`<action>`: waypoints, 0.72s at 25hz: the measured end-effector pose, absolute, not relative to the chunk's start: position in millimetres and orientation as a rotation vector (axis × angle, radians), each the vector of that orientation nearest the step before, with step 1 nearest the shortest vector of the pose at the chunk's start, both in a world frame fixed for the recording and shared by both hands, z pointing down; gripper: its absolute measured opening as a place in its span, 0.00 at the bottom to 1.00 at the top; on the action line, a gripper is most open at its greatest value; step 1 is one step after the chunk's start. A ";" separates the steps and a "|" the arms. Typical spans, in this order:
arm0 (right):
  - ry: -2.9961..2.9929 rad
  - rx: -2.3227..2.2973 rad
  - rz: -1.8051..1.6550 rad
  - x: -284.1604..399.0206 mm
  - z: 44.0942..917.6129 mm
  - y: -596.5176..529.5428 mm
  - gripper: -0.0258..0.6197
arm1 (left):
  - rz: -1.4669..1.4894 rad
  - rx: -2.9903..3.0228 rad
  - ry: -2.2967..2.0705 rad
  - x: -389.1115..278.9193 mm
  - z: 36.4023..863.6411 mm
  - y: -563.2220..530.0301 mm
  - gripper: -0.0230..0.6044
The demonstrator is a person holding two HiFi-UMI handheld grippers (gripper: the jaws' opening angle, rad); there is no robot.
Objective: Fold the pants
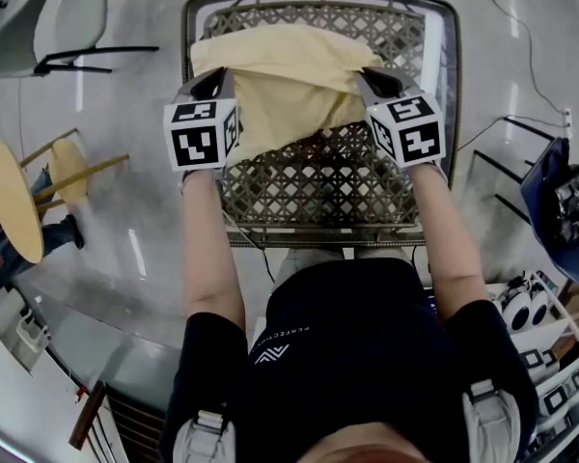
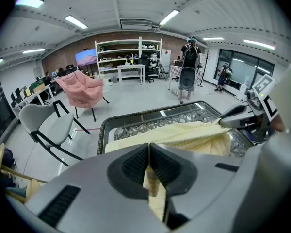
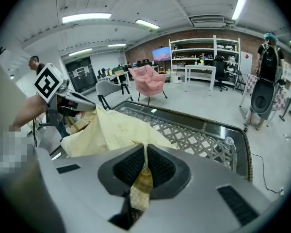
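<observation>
Pale yellow pants (image 1: 280,80) lie across the far half of a glass-topped lattice table (image 1: 318,186), lifted at two points. My left gripper (image 1: 208,81) is shut on the cloth's left edge, and a fold of yellow fabric (image 2: 154,181) is pinched between its pads. My right gripper (image 1: 369,78) is shut on the right edge, with a strip of fabric (image 3: 143,178) clamped in its jaws. The pants (image 3: 106,132) stretch between the two grippers, sagging in the middle. In the left gripper view the pants (image 2: 184,135) run across to the other gripper.
The table rim (image 1: 454,85) frames the work area. A grey chair (image 1: 68,17) stands at the far left and round wooden stools (image 1: 19,201) at the left. A pink armchair (image 2: 80,89) and shelving (image 2: 128,57) stand across the room. Cables cross the floor on the right.
</observation>
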State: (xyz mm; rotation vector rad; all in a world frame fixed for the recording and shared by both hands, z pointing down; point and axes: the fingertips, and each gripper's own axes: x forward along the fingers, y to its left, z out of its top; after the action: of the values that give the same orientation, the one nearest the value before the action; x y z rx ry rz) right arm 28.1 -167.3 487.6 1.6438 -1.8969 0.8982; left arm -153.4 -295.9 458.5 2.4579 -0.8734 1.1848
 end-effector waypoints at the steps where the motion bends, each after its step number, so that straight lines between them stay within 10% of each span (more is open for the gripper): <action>1: -1.894 1.651 0.903 29.2 489.6 -169.6 0.11 | 1.190 2.455 -0.877 -152.7 461.8 -298.3 0.06; 18: -1.889 1.740 0.899 36.6 506.3 -190.5 0.12 | 1.258 2.452 -0.900 -151.8 499.5 -316.8 0.06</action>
State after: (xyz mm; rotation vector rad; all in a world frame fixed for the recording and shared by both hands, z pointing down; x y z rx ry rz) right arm 36.6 -190.5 506.3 1.7396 -1.8892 0.8986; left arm -151.8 -316.8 499.5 2.4518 -0.9002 1.2584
